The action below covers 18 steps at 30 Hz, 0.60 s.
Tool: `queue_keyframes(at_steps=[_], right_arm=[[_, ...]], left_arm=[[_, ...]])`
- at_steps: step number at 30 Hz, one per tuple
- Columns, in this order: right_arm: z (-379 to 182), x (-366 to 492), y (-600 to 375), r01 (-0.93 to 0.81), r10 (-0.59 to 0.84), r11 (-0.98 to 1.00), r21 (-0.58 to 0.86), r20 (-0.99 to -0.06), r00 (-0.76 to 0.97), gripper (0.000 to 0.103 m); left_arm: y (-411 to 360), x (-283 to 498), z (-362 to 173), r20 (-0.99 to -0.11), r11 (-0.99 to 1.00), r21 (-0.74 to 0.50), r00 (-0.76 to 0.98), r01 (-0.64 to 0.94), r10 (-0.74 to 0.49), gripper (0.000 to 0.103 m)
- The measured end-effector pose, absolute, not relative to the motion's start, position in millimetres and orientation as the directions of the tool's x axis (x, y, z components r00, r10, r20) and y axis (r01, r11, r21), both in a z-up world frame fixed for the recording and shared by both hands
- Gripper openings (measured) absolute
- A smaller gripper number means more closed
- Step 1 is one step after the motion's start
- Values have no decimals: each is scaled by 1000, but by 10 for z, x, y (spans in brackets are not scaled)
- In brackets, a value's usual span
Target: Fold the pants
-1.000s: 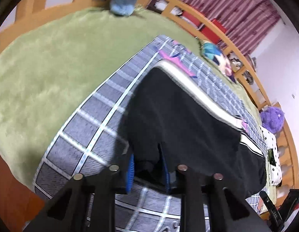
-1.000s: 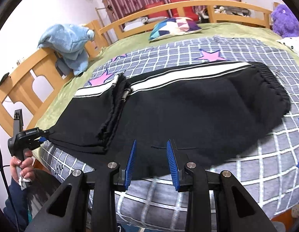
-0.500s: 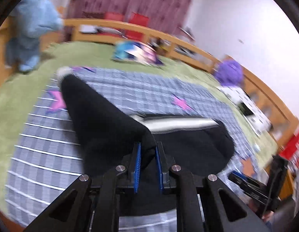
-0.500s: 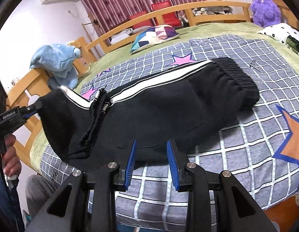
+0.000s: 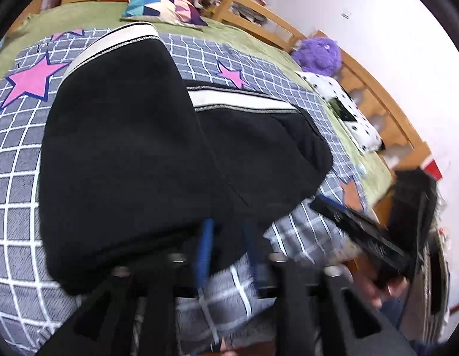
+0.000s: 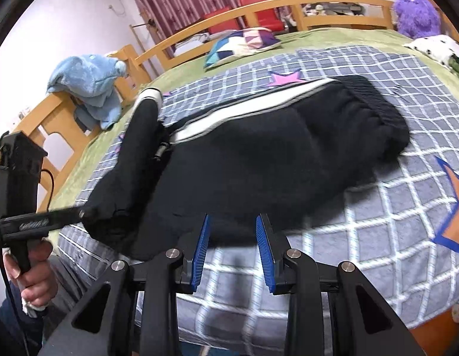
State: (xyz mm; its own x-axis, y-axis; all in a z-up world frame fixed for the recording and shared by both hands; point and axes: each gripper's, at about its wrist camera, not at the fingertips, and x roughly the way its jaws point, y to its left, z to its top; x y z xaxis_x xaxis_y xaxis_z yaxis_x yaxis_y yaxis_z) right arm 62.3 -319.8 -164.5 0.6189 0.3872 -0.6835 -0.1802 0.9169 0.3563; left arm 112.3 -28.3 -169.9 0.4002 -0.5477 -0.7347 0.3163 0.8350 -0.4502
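The black pants (image 6: 274, 160) with a white side stripe lie on the grey checked bed cover (image 6: 377, 222). Their leg end (image 5: 116, 154) is lifted and carried over the waist half (image 5: 259, 136). In the left wrist view my left gripper (image 5: 226, 237) has its blue pads apart, with black cloth draped at the left pad. The right wrist view shows it (image 6: 78, 215) at the leg hem. My right gripper (image 6: 232, 243) is open and empty, at the near edge of the pants, just short of the cloth.
A patterned pillow (image 6: 244, 44) lies at the far side. A blue towel (image 6: 90, 83) hangs on the wooden bed rail (image 6: 63, 118). A purple plush toy (image 6: 416, 14) and a spotted cushion (image 5: 342, 109) sit at the right end. Green blanket (image 6: 333, 37) surrounds the cover.
My left gripper has swung the leg end up and over toward the waist, and its pads now stand wider apart. My right gripper stayed open at the near edge.
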Motion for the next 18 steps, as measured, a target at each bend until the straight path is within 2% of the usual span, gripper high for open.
queue_keyframes(at_steps=[1, 4, 6, 11, 13, 14, 18], right_arm=[[-1626, 677, -3126, -194, 407, 908, 371, -676, 614, 32], [-1583, 810, -2909, -235, 458, 885, 403, -654, 602, 38], [-1567, 922, -2701, -265, 495, 865, 426, -640, 587, 42], [-1666, 1238, -2213, -318, 613, 786, 529, -607, 505, 49], [-1800, 1413, -2018, -295, 641, 764, 574, -622, 450, 24], [-1818, 1490, -1935, -285, 643, 762, 582, -628, 437, 17], [-1292, 1402, -2010, -395, 617, 785, 478, -546, 566, 14]], left_arm=[[-211, 1065, -1690, -738, 846, -428, 418, 319, -530, 45], [96, 885, -1610, -719, 871, -378, 493, 314, -490, 48], [294, 839, -1605, -717, 879, -390, 509, 273, -476, 51], [742, 794, -1693, -724, 893, -424, 535, 152, -435, 52], [865, 797, -1727, -732, 893, -437, 534, 108, -423, 52], [892, 804, -1735, -735, 893, -440, 532, 97, -420, 52], [980, 820, -1754, -749, 900, -432, 530, 63, -397, 52]])
